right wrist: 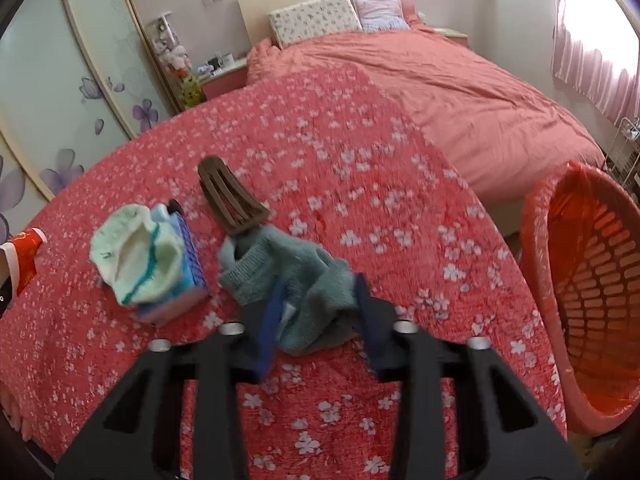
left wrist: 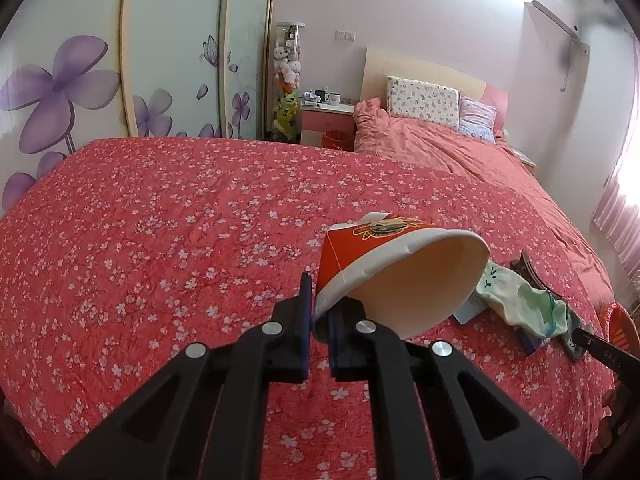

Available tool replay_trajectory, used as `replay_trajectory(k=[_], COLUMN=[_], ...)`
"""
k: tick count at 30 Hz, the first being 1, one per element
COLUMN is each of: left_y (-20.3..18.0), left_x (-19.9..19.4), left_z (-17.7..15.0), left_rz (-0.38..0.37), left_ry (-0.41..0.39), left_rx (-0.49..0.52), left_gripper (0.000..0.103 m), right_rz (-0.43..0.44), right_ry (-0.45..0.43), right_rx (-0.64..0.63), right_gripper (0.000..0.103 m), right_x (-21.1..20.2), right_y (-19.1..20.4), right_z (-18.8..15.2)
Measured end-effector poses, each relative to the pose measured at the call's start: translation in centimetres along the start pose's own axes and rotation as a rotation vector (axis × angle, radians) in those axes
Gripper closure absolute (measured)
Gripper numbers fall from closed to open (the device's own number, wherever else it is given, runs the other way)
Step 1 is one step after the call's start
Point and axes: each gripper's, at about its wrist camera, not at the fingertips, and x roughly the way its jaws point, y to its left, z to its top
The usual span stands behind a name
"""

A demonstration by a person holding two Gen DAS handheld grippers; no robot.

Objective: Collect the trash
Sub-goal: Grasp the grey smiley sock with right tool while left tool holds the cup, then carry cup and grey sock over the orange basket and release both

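Observation:
My left gripper [left wrist: 320,316] is shut on the rim of a red paper cup [left wrist: 384,264] and holds it tilted above the red floral bedspread [left wrist: 160,240]; the cup also shows at the left edge of the right wrist view [right wrist: 22,256]. My right gripper [right wrist: 316,304] is open, its fingers on either side of a grey-green knitted sock [right wrist: 296,276] lying on the bed. An orange waste basket [right wrist: 592,280] lined with a red bag stands off the bed's right side.
A pale green sock [right wrist: 136,256] lies on a blue tissue pack [right wrist: 188,272], and a brown hair clip [right wrist: 232,200] lies behind them. Pillows [right wrist: 316,16] and a pink duvet [right wrist: 460,92] lie farther back. A wardrobe with purple flowers [left wrist: 60,88] is left.

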Motion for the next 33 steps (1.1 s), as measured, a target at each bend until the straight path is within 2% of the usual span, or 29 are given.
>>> replay_trajectory(k=[3, 17, 33], left_y=[0.0, -2.6, -10.5], left_x=[0.1, -2.4, -7.8], left_z=[-0.2, -1.0, -0.9], left_rz=[-0.007, -0.052, -0.186], left_ry=[0.003, -0.019, -0.074], left_rx=[0.004, 0.030, 0.112], left_gripper=[0.095, 0.095, 0.095], right_rz=[0.031, 0.053, -0.012], right_ry=[-0.011, -0.208, -0.452], right_rx=[0.022, 0.069, 0.121], right_gripper=[0.092, 0.093, 0.093], right_x=[-0.7, -7.5, -15.4], right_y=[-0.6, -2.4, -6.1], right_z=[-0.3, -0.7, -1.6])
